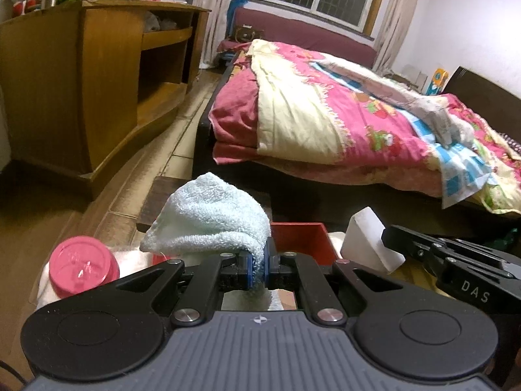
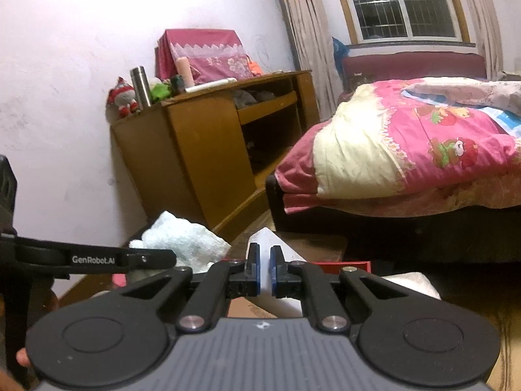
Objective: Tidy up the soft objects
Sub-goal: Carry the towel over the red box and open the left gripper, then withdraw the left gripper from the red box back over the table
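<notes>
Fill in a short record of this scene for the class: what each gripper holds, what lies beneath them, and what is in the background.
left gripper: shut on a pale blue towel
right gripper: shut on a white sponge block
below the grippers: red box, pink cup
background: bed with pink quilt, wooden cabinet, barred window

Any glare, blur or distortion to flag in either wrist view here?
Left wrist view: fisheye bends the wooden cabinet; the light blue terry towel is sharp. Right wrist view: a lamp reflection glares in the barred window; the white foam block is soft-edged, the lower corners dim.
</notes>
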Demonstrator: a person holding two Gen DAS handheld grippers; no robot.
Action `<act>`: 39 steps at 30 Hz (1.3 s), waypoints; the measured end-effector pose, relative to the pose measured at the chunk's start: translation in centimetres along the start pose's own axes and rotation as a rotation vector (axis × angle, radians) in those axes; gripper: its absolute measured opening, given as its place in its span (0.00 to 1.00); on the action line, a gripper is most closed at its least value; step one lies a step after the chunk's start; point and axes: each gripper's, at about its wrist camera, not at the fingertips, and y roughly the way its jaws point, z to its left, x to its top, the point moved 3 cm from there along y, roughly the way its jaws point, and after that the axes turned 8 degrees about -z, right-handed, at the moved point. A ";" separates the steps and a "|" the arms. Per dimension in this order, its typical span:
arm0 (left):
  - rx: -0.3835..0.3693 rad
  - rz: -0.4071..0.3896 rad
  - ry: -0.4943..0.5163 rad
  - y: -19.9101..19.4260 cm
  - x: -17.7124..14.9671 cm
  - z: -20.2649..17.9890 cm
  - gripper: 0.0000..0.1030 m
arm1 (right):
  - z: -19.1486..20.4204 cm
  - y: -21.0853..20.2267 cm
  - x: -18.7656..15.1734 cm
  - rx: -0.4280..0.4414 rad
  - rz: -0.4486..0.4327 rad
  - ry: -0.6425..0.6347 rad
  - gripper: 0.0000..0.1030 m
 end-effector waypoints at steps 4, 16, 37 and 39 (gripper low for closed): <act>0.017 0.011 0.013 2.1 0.1 0.2 0.01 | -0.5 2.2 -0.5 -0.018 0.019 -0.020 0.00; 0.108 0.071 0.010 5.9 -1.7 1.7 0.16 | -1.8 7.1 -2.5 -0.087 0.089 -0.042 0.00; 0.109 0.066 0.056 -1.2 -5.6 0.0 0.54 | -0.1 0.8 -4.4 -0.060 0.116 -0.011 0.00; 0.101 0.069 0.058 -2.1 -6.2 -0.2 0.54 | 0.3 -0.1 -4.8 -0.061 0.118 -0.011 0.00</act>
